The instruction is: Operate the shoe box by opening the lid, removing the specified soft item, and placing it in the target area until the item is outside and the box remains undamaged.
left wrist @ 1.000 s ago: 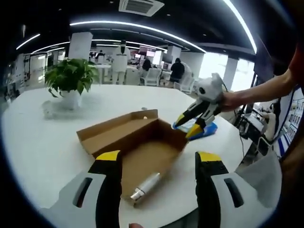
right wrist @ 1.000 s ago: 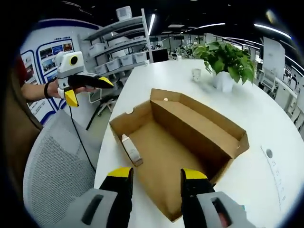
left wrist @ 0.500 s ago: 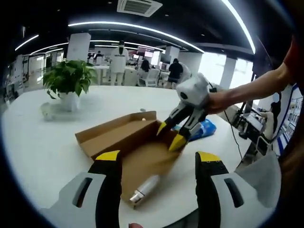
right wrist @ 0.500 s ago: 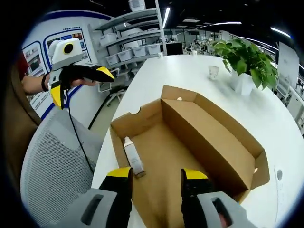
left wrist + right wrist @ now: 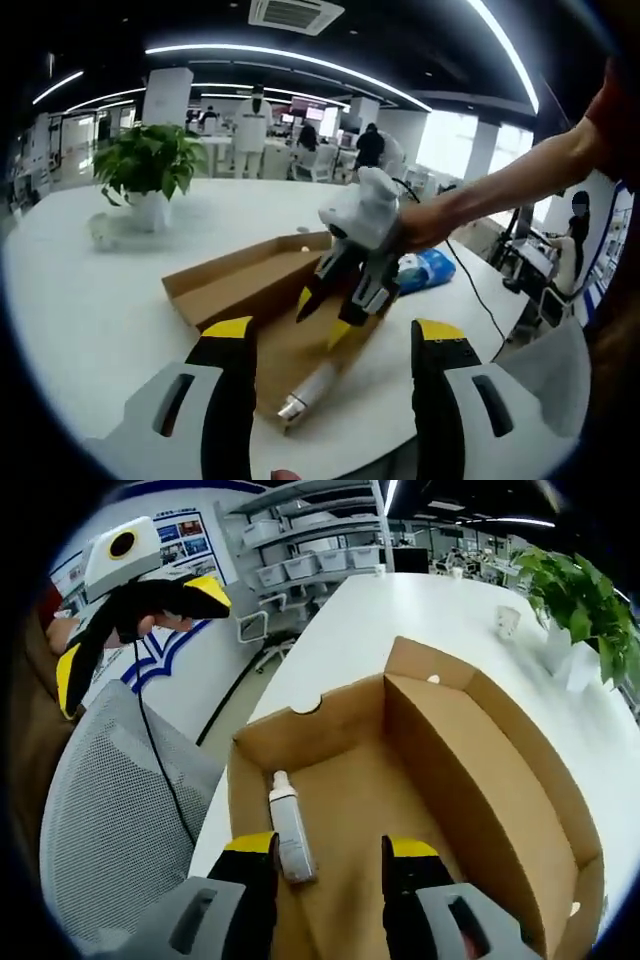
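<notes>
My right gripper [image 5: 330, 315] hangs over the open shoe box [image 5: 480, 780], jaws parted with nothing between them; in the left gripper view its yellow tips point down into the box's middle. A white bottle [image 5: 290, 830] lies on the box floor just ahead of my right jaws, beside the left one, close to the near wall. My left gripper [image 5: 335, 345] is held back from the box, jaws spread wide and holding nothing, the bottle [image 5: 308, 392] lying between them ahead. Beyond the box, past my right gripper, a blue soft pack [image 5: 425, 268] rests on the white bench [image 5: 90, 290]. A potted plant [image 5: 148, 165] stands well off to the left.
</notes>
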### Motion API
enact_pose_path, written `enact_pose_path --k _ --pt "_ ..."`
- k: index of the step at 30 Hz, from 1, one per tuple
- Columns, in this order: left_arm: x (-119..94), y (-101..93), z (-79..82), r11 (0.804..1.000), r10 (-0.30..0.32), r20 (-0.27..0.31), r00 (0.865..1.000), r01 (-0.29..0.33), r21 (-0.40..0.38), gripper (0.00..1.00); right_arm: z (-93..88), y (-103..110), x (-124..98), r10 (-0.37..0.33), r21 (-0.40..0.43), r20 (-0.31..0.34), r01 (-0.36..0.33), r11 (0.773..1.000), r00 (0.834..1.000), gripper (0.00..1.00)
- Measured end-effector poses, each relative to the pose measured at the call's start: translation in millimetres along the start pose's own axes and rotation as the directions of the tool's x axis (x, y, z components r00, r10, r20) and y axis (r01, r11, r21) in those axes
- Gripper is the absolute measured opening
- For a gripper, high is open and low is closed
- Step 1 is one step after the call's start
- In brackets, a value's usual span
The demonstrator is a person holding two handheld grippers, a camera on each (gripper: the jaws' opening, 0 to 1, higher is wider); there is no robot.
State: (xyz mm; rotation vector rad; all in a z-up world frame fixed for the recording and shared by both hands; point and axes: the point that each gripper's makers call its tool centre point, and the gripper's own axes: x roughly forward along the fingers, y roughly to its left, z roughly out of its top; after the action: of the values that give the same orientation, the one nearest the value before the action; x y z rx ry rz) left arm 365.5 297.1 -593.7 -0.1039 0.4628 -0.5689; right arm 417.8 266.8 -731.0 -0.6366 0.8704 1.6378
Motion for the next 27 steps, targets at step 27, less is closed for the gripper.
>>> enact_pose_path --k 27 --pt "0 12.0 -5.1 1.0 0.015 -0.006 1.0 -0.015 -0.024 0.62 -15.6 -7 35 0.011 -0.137 -0.123 -0.028 0.99 0.992 0.36"
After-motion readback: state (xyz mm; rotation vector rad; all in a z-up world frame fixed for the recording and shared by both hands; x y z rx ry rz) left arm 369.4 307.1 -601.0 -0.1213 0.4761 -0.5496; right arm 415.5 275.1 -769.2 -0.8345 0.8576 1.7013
